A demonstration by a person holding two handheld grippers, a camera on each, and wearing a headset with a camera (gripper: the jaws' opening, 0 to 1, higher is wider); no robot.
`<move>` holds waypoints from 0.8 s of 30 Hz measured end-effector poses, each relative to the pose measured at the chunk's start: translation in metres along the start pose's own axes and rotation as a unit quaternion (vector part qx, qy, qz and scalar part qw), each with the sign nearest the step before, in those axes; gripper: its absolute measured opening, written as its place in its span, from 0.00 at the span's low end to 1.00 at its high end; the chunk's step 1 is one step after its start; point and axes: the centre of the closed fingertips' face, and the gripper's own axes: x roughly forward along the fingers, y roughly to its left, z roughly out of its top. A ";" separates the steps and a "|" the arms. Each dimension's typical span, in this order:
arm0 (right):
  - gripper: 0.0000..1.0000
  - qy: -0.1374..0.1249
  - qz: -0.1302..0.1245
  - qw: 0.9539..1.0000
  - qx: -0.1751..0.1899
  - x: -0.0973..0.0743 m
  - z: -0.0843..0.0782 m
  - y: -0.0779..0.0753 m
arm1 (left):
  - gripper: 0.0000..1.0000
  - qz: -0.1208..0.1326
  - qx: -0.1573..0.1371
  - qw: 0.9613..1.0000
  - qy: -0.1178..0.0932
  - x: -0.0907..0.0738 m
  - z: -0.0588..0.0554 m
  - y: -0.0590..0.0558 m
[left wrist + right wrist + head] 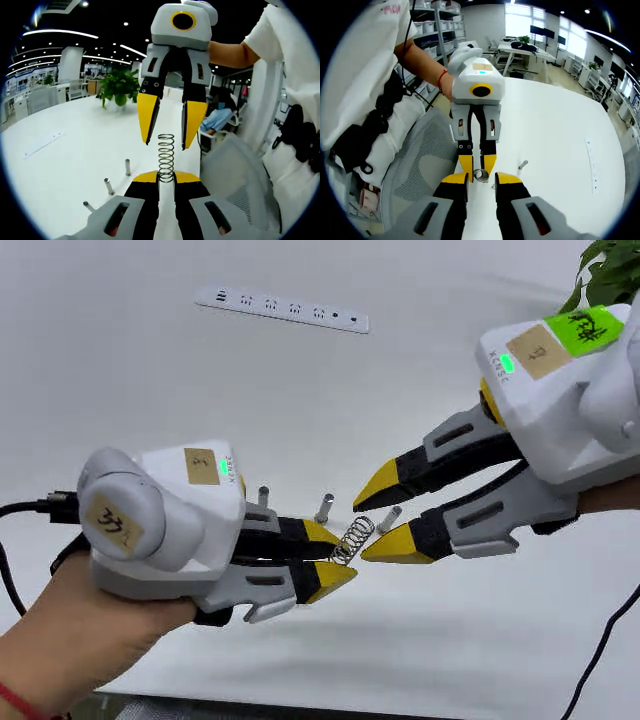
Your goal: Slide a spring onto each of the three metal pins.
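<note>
Your left claw [343, 557] is clamped on one end of the spring [350, 543], holding it in the air above the white surface [300, 400]. In the left gripper view the spring [166, 155] sticks straight out from the closed jaws.

Your right claw [360, 532] faces it from the right, jaws apart, one on each side of the spring's free end. The left gripper view shows a gap on both sides, so there's no contact. In the right gripper view the spring [481, 174] appears end-on, just past your own spread jaws.

The three pins are in a row on the surface behind the claws: left [263, 496], middle [324, 507], right [390, 518]. The right one is just beside your right claw's lower jaw, and I can't tell if they touch. In the head view the spring sits between the middle and right pins.

A power strip [282, 308] lies at the far side.
</note>
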 end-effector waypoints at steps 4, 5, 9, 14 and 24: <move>0.20 0.032 0.038 0.998 -0.025 0.007 0.000 0.008 | 0.10 -0.003 0.001 1.000 -0.002 0.000 -0.001 -0.003; 0.19 0.040 0.043 0.998 -0.035 0.008 -0.001 0.009 | 0.10 -0.004 0.001 1.000 -0.003 0.000 -0.001 -0.003; 0.17 0.059 0.058 0.995 -0.051 0.013 0.000 0.010 | 0.10 -0.002 0.003 1.000 -0.006 -0.001 -0.001 -0.002; 0.14 0.075 0.069 0.993 -0.063 0.015 -0.001 0.009 | 0.10 -0.002 0.002 1.000 -0.014 -0.003 0.000 0.000; 0.12 0.090 0.080 0.990 -0.079 0.016 -0.002 0.004 | 0.10 0.002 -0.003 1.000 -0.022 -0.007 -0.001 0.004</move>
